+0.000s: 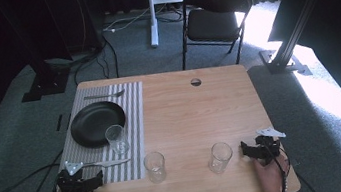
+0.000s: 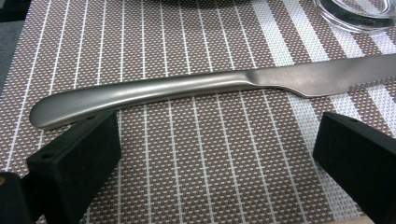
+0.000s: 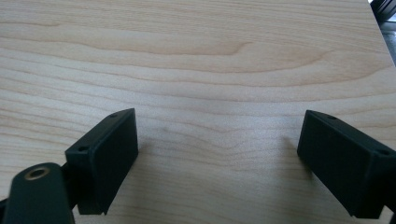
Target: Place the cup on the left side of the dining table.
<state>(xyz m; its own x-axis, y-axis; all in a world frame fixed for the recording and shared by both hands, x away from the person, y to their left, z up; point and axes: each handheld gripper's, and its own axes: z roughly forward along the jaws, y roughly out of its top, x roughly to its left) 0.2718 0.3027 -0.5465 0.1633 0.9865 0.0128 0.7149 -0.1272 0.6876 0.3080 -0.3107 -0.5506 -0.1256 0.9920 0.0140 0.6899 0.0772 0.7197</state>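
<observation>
My left hand-held gripper is spread just short of the knife; my right hand-held gripper is spread over bare table — nothing grasped yet, apparently early on.

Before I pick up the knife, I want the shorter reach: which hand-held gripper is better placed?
Left. The left hand-held gripper is open just short of the knife; the right hand-held gripper faces bare table.
</observation>
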